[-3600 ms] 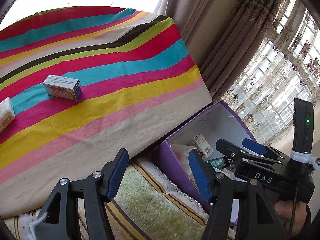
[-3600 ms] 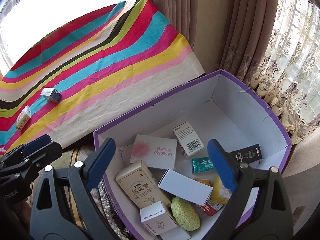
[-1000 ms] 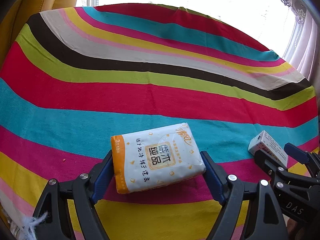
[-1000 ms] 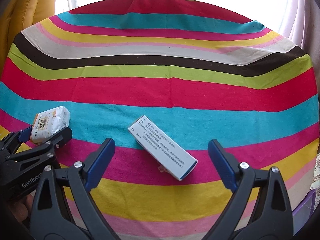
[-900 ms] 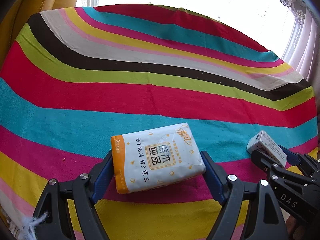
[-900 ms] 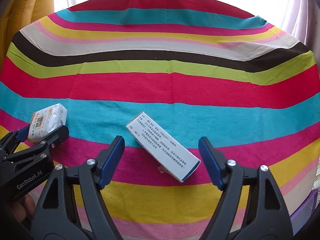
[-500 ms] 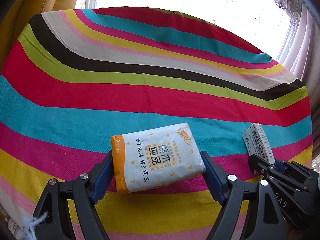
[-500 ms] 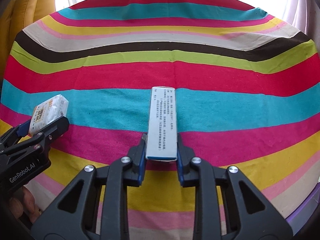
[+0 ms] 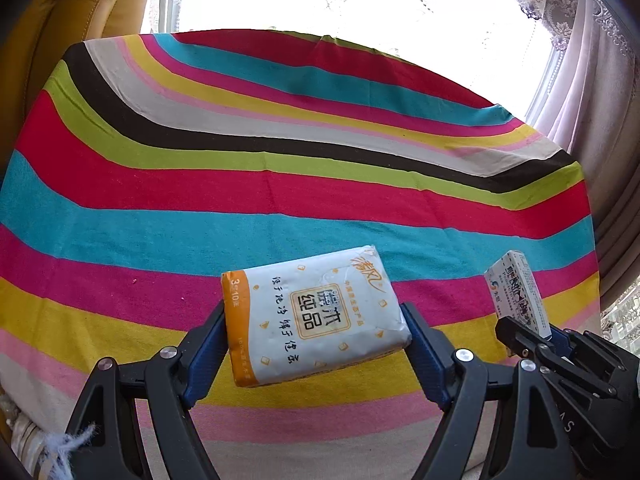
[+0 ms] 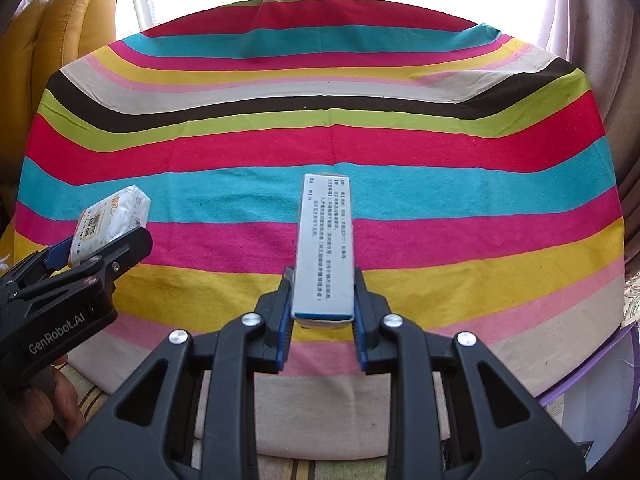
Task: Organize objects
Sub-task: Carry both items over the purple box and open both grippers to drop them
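Observation:
My left gripper (image 9: 316,328) is shut on a white and orange tissue pack (image 9: 314,314), which is lifted above the striped cloth (image 9: 280,200). The same tissue pack (image 10: 110,220) shows at the left of the right wrist view, in the left gripper (image 10: 100,242). My right gripper (image 10: 322,300) is shut on a long white medicine box (image 10: 325,246), gripped at its near end and pointing away over the cloth (image 10: 320,140). In the left wrist view the box (image 9: 516,294) sticks up from the right gripper (image 9: 528,340) at the lower right.
A yellow leather seat (image 10: 48,32) stands at the far left. Curtains (image 9: 592,80) hang at the right. The rim of a purple storage box (image 10: 592,368) shows at the lower right, off the cloth's near edge. A hand (image 10: 52,404) holds the left gripper.
The right gripper closed on the medicine box, which lay slanted on the cloth, and lifted it. Both grippers have drawn back from the table with their objects, so more cloth shows.

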`<state>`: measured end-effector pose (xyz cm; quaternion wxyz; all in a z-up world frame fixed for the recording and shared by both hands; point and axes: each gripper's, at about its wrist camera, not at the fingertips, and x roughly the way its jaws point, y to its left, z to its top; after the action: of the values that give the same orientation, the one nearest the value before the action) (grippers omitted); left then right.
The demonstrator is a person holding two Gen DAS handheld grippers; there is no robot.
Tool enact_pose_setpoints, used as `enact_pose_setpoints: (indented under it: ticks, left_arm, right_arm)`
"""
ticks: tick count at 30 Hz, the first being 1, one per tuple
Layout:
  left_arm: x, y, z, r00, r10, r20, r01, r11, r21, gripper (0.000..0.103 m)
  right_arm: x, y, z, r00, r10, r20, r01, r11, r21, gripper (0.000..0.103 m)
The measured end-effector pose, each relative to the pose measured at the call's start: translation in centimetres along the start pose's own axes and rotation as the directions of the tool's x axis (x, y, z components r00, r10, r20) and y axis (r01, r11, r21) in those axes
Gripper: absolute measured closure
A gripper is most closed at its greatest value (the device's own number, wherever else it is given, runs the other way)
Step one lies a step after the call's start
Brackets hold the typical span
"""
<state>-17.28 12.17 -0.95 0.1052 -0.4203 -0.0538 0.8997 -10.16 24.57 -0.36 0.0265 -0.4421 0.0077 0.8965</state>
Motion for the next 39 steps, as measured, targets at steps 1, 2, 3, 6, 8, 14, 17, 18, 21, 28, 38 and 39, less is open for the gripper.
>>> enact_pose_setpoints:
  ticks: [1, 2, 3, 6, 8, 14, 17, 18, 21, 28, 38, 39]
  left_arm:
    - [-0.3, -0.1, -0.3, 1.000, -0.007, 0.001, 0.007, 1.000, 0.004, 0.021]
    - [-0.6, -0.3, -0.5, 1.000, -0.013, 0.002, 0.013, 1.000, 0.008, 0.021]
    - [-0.9, -0.4, -0.7, 1.000, -0.019, 0.001, 0.018, 1.000, 0.013, 0.021]
    - [-1.8, -0.8, -1.4, 0.999, -0.035, -0.001, 0.035, 0.999, 0.026, 0.021]
    - [-2.3, -1.0, -1.9, 0.999, -0.043, -0.001, 0.043, 0.998, 0.035, 0.021]
    - [-3.6, -2.0, -3.2, 0.998, -0.067, -0.012, 0.068, 0.996, 0.063, 0.021]
    - [-4.2, -2.6, -4.0, 0.997, -0.079, -0.024, 0.081, 0.994, 0.076, 0.021]
    - [-4.4, -2.7, -4.2, 0.996, -0.083, -0.028, 0.085, 0.993, 0.080, 0.021]
    - [-4.9, -3.3, -4.9, 0.995, -0.093, -0.035, 0.096, 0.991, 0.096, 0.021]
    - [-6.0, -4.5, -6.2, 0.991, -0.121, -0.054, 0.126, 0.984, 0.122, 0.021]
    - [-7.4, -7.0, -7.9, 0.984, -0.161, -0.081, 0.174, 0.968, 0.179, 0.021]
    - [-7.5, -7.3, -8.1, 0.983, -0.165, -0.084, 0.179, 0.966, 0.189, 0.021]
  right_arm:
    - [-0.4, 0.1, -0.3, 1.000, -0.003, 0.002, 0.003, 1.000, 0.000, 0.074]
    - [-0.7, 0.1, -0.6, 1.000, -0.005, 0.002, 0.005, 1.000, -0.001, 0.074]
    - [-1.0, 0.1, -0.9, 1.000, -0.006, 0.002, 0.006, 1.000, 0.000, 0.074]
    - [-2.0, 0.0, -2.0, 1.000, -0.012, 0.001, 0.012, 1.000, 0.008, 0.074]
    - [-2.6, -0.2, -2.6, 1.000, -0.018, -0.001, 0.018, 1.000, 0.017, 0.074]
    - [-4.2, -0.6, -4.6, 0.999, -0.039, -0.008, 0.040, 0.999, 0.029, 0.074]
    - [-4.8, -0.8, -5.3, 0.999, -0.045, -0.014, 0.046, 0.998, 0.035, 0.074]
    - [-5.0, -0.9, -5.5, 0.999, -0.047, -0.015, 0.048, 0.998, 0.038, 0.074]
    - [-5.6, -1.3, -6.3, 0.999, -0.051, -0.017, 0.052, 0.997, 0.050, 0.074]
    - [-7.0, -1.8, -8.1, 0.998, -0.061, -0.022, 0.062, 0.996, 0.060, 0.074]
    - [-9.1, -3.9, -10.8, 0.995, -0.092, -0.041, 0.097, 0.989, 0.111, 0.074]
    - [-9.3, -4.2, -11.1, 0.995, -0.094, -0.043, 0.099, 0.988, 0.115, 0.074]
